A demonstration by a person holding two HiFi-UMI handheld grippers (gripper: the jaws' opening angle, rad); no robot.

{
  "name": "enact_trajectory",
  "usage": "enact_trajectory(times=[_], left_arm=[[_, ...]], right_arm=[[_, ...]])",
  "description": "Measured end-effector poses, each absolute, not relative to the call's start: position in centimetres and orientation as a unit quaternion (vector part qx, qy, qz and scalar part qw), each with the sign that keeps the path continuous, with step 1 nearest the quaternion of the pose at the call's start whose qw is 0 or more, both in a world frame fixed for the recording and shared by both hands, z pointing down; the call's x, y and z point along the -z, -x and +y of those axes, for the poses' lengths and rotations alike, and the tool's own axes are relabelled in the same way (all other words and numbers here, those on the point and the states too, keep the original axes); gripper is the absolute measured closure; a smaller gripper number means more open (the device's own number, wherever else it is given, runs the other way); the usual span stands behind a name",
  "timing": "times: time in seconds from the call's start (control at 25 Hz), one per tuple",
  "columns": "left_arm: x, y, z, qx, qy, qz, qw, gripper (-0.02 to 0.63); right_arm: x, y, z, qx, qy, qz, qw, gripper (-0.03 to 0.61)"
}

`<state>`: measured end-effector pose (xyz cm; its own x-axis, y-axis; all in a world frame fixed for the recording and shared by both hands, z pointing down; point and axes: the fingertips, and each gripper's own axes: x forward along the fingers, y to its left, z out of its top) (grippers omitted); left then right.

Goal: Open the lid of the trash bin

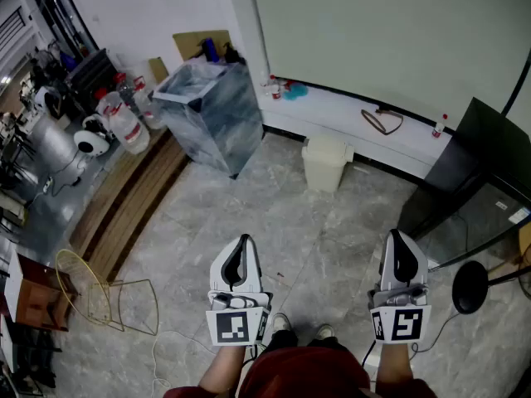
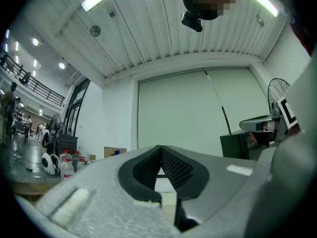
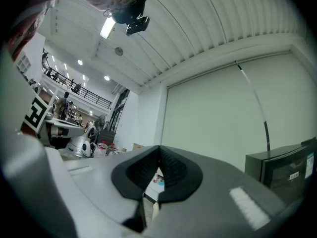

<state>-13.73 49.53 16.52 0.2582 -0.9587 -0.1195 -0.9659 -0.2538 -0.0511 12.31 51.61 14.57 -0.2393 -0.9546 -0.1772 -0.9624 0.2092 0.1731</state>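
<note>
A small cream trash bin point(image 1: 325, 162) with its lid down stands on the grey tiled floor by the white ledge point(image 1: 365, 127) under the far wall. Both grippers are held low and near me, well short of the bin. My left gripper point(image 1: 242, 242) points forward to the bin's left, jaws shut with nothing between them; its black pads point(image 2: 173, 168) meet at the tip. My right gripper point(image 1: 395, 235) points forward to the bin's right, also shut and empty, its pads point(image 3: 171, 171) touching at the tip.
A big bag-lined bin point(image 1: 211, 114) stands at the left of the wall corner, with bottles point(image 1: 124, 123) and a wooden platform point(image 1: 133, 197) beside it. A black cabinet point(image 1: 473, 172) and fan base point(image 1: 470, 287) are at right, a wire frame point(image 1: 108, 301) at lower left.
</note>
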Motion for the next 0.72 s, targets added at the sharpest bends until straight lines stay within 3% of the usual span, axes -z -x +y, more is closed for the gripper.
enact_trajectory(times=[0.72], left_arm=[[-16.7,19.8,47.7,-0.043,0.781,0.62,0.06,0.615]], right_arm=[[-15.3,-7.1,48.4,-0.109,0.615,0.781,0.024,0.578]])
